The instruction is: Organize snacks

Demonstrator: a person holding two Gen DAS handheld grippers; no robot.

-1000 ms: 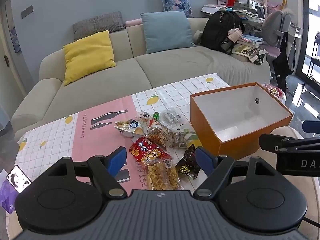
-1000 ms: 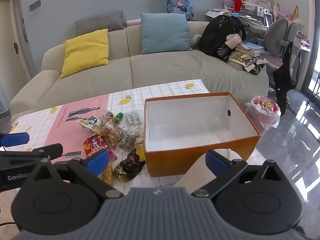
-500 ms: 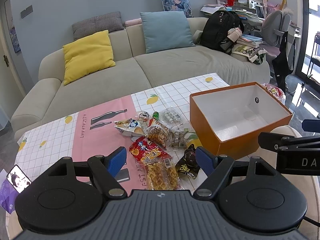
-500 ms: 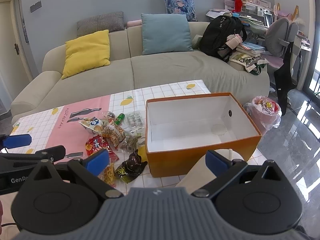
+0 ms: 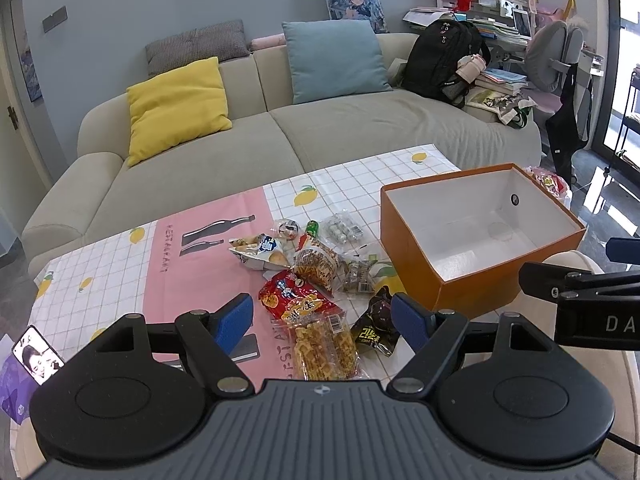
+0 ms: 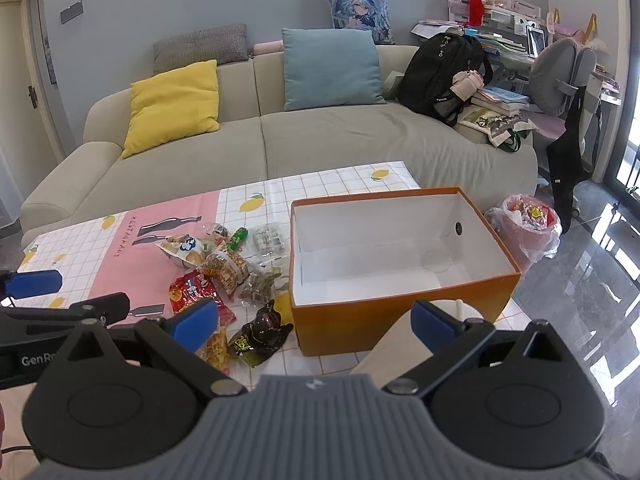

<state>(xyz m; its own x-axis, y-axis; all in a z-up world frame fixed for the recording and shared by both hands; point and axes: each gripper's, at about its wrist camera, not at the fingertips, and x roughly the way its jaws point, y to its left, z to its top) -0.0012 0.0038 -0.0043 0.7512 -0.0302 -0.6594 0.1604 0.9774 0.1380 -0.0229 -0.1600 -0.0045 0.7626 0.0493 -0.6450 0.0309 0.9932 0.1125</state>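
Observation:
An open orange box (image 5: 412,256) (image 6: 360,320) with a white, empty inside stands at the table's right end. Left of it lie several snack packs: a red bag (image 5: 294,298) (image 6: 192,290), a clear pack of yellow biscuits (image 5: 324,346), a dark pack (image 5: 376,330) (image 6: 260,334), a brown bag (image 5: 316,266) (image 6: 226,270) and a white-blue bag (image 5: 260,250) (image 6: 182,250). My left gripper (image 5: 322,320) is open and empty above the near packs. My right gripper (image 6: 314,322) is open and empty before the box's front wall.
The table wears a white checked cloth with a pink panel (image 5: 192,264). A phone (image 5: 38,354) lies at the table's left corner. A beige sofa (image 5: 320,136) with cushions stands behind. A pink bin with a bag (image 6: 532,228) stands on the floor to the right.
Both views have shifted only slightly; the right gripper has drifted a little. Both grippers stay open and the snacks and box have not moved.

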